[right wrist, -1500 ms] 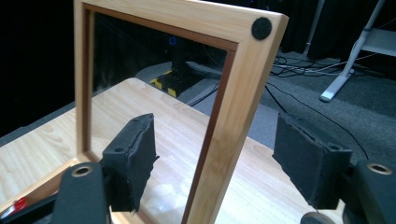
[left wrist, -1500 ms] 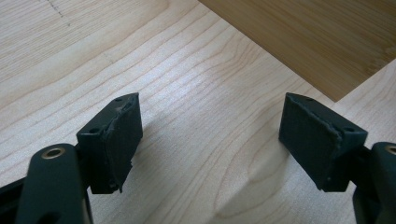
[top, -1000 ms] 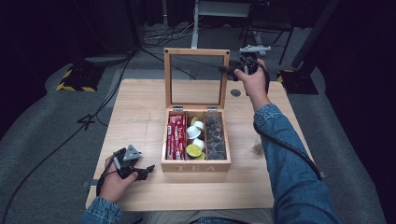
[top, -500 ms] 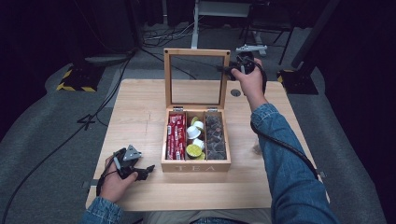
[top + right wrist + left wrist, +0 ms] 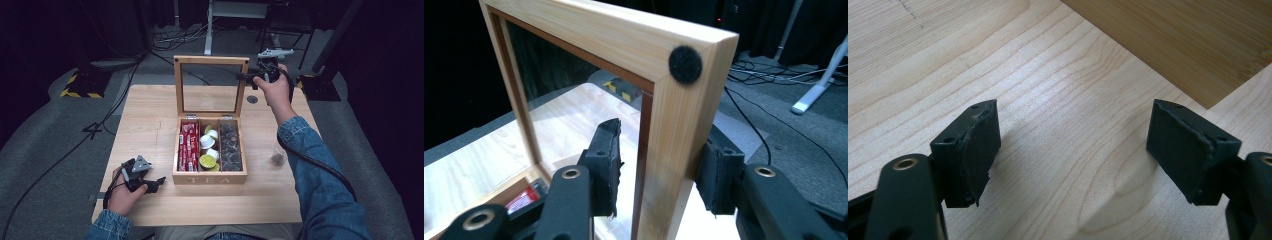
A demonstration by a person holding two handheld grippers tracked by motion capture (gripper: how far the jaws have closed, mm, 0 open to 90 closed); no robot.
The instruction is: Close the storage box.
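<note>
Between the right gripper's [image 5: 659, 175] closing jaws stands the tea box lid's [image 5: 674, 135] frame — one pad touching, ready to swing it. Beside the box, the left gripper [image 5: 1073, 150] rests wide open, empty.

The setting is a lab or recording studio rather than a home. A plain wooden table [image 5: 150, 115] stands on grey carpet [image 5: 45, 150] in a dark room — black cables [image 5: 100, 125] trail across the floor, a yellow-and-black hazard-striped block [image 5: 75, 86] sits at left, and a white metal stand [image 5: 210, 30] rises behind.
</note>
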